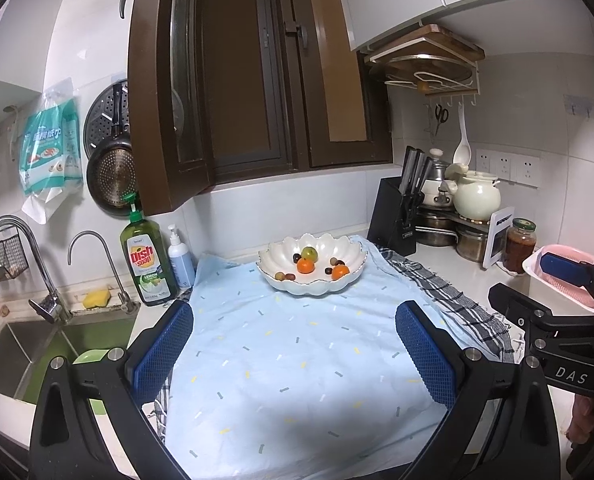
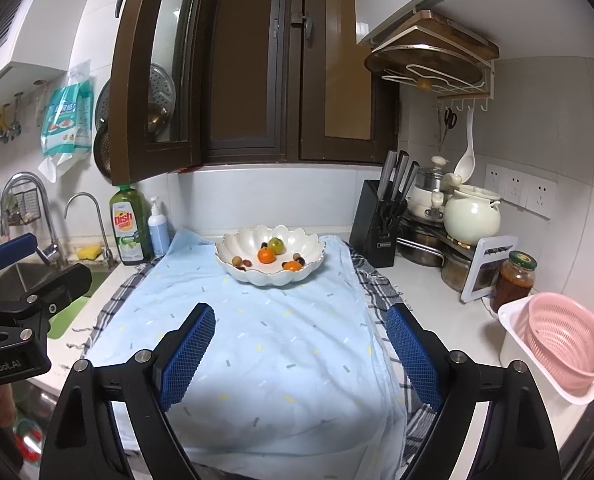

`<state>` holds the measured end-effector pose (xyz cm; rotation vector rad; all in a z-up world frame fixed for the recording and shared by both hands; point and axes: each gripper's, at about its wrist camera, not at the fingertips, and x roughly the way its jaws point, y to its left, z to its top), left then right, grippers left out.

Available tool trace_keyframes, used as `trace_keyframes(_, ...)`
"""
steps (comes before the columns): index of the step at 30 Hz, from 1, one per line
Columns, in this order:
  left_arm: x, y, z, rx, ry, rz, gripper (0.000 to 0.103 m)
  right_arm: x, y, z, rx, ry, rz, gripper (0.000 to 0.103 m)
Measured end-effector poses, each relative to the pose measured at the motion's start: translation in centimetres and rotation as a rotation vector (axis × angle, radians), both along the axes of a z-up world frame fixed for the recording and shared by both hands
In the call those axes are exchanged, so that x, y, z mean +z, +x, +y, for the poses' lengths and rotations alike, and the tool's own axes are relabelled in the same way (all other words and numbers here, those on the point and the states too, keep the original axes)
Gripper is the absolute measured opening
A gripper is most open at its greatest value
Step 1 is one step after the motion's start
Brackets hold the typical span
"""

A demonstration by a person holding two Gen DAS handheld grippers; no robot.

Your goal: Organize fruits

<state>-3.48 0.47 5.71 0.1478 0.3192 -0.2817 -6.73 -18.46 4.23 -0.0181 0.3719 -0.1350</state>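
Kitchen surface [image 1: 457, 276], both tools idle. Left tool [image 1: 293, 352] and right tool [image 2: 297, 352] hang released, jaws wide, nothing betw. the blue pads, each over the near end of a light-blue cloth [image 1: 297, 360].

Straight ahead of both tools, at the cloth's far end, sits a white scalloped bowl [image 1: 313, 284] holding the fruit: a green fruit [image 1: 309, 254] toward the back, one orange [image 1: 305, 266] in front of it, a 2nd orange [image 1: 340, 271] to the right, plus small dark and pale round fruits [image 1: 287, 276] scattered near the left and right rim. All are roundish, so no clear long axis; stem ends too small to tell. The bowl is wider left-right than deep as seen from the tools.

Nothing stands betw. tools and bowl, only bare cloth. A checked cloth [image 1: 457, 300] pokes out under the blue one on the right.

Right of the right tool: pink colander [image 2: 565, 344] in a white tray, a jar [image 2: 513, 280] beyond it, then pots and a knife block [image 2: 377, 220] ahead-right. Left of the left tool: sink [image 1: 13, 352], taps, dish soap [image 1: 147, 264] and pump bottle [image 1: 180, 260] ahead-left. Dark window frame behind the bowl.
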Motion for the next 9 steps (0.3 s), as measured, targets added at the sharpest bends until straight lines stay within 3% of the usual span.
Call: trace_keyframes(9, -0.12, 0.06, -0.04, -0.001, 0.0, 0.003, 0.103, 0.01, -0.01, 0.08, -0.001, 0.001, 0.001, 0.088)
